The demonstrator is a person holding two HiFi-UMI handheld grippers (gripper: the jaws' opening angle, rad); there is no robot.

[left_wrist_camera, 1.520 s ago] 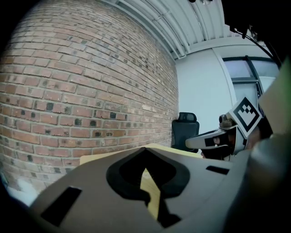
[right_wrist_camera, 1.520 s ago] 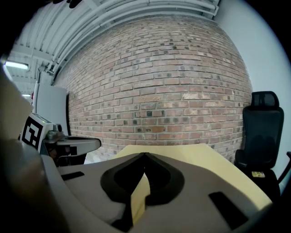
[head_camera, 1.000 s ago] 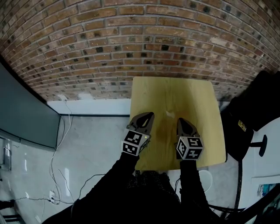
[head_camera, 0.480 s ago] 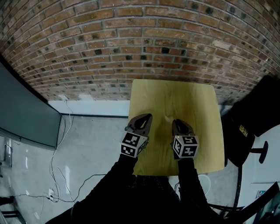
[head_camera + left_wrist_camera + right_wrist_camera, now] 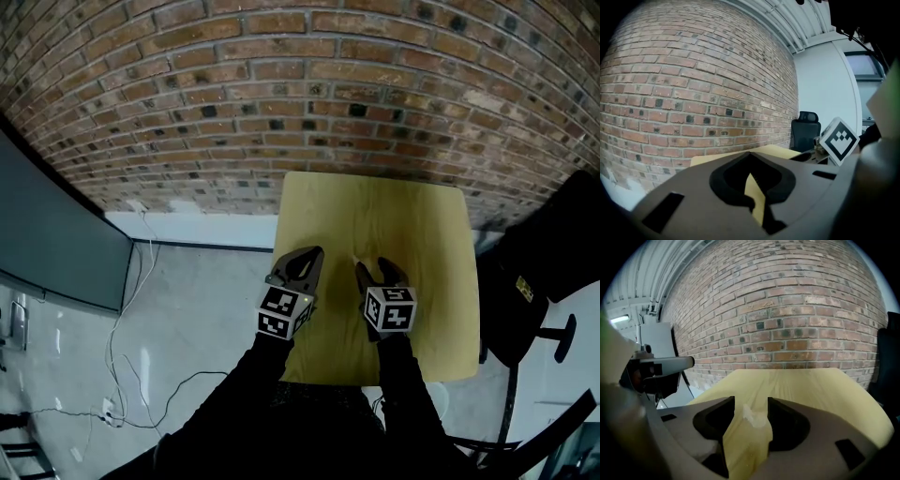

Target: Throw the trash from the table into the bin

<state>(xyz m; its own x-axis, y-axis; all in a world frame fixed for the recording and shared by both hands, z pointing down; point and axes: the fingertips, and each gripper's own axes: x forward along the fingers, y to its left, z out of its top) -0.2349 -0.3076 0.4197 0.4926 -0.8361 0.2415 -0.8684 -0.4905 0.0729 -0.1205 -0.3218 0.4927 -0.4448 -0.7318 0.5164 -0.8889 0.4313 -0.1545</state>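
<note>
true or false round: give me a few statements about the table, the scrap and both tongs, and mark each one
1. A small white scrap lies on the yellow table. True.
2. The right tongs are clamped shut. False: they have just been opening and stand apart, with the scrap lying between them.
3. The left tongs hold a bottle. False: their tips are together, with nothing gripped.
4. A brick wall stands behind the table. True.
</note>
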